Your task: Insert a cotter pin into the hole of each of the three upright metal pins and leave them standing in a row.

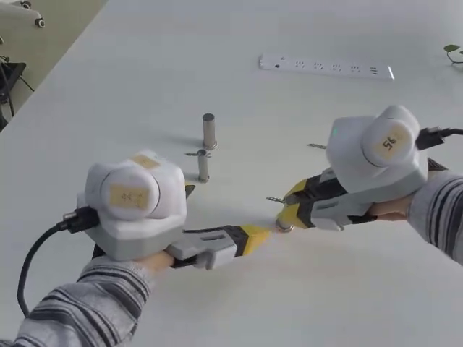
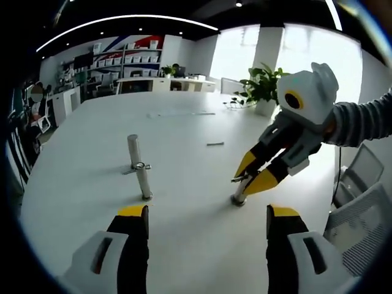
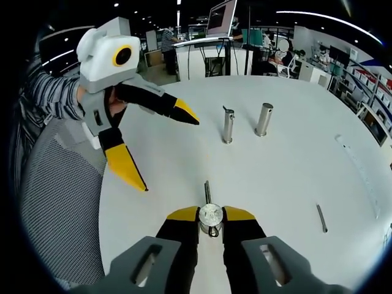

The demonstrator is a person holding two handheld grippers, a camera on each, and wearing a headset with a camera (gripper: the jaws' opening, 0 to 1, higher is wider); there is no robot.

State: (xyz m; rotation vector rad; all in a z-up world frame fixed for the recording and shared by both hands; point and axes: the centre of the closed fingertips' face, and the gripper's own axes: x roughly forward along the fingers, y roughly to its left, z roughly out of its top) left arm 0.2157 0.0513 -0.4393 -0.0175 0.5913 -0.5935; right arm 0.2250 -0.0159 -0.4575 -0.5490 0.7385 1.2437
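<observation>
One slip is looming: the right gripper [image 1: 291, 204] is pinching the top of the nearest metal pin [image 3: 210, 214], with a cotter pin [image 1: 275, 199] poking out by the hole, so a sideways tug could be toppling that pin or pulling the cotter pin out. Left gripper [image 2: 208, 214] is hovering low just beside it, jaws spread wide and holding nothing, the hands reaching in from opposite sides. Behind on the table [image 1: 145, 72], the middle pin [image 1: 203, 165] is standing cottered and the far pin [image 1: 209, 131] bare.
</observation>
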